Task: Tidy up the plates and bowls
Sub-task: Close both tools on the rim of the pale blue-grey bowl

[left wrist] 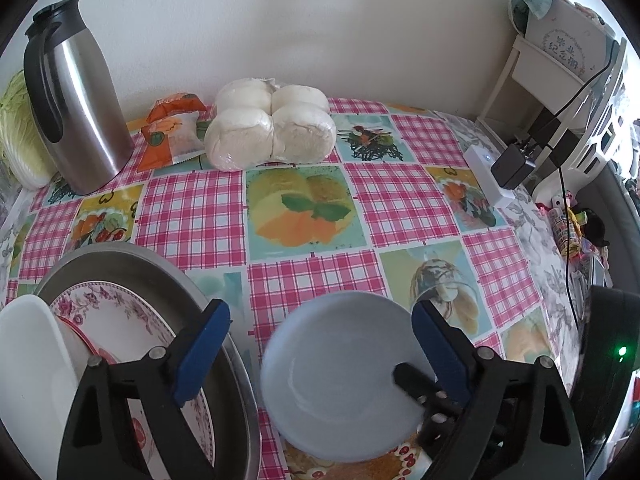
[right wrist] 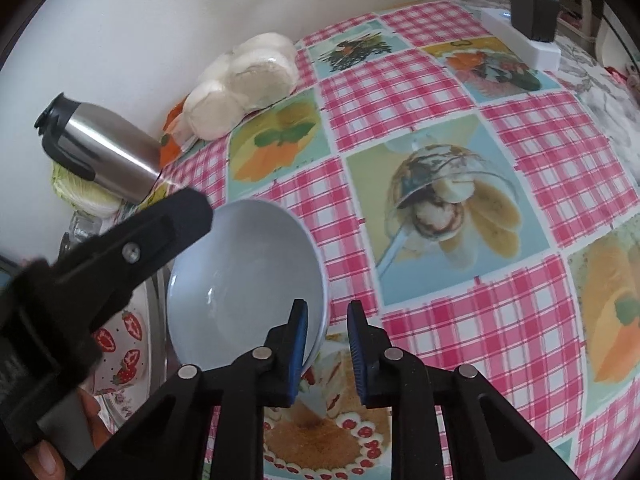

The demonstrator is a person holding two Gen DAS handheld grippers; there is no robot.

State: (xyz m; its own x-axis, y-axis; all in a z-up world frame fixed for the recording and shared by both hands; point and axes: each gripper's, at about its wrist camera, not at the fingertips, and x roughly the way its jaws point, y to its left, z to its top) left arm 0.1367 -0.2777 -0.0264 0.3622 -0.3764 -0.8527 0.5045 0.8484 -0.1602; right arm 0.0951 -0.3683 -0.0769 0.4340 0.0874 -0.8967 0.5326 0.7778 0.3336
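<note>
Right gripper [right wrist: 327,354] fingers are pinching the grey bowl's [right wrist: 244,280] near rim, bowl sitting on the desk [right wrist: 440,200] beside the metal basin [left wrist: 224,344]. Left gripper [left wrist: 320,354] hangs open. Next: probably lift it over into the basin.

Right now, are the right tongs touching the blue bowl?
Touching. The right wrist view shows the right tongs straddling the blue bowl rim, the inner finger lying against its inside wall.
</note>
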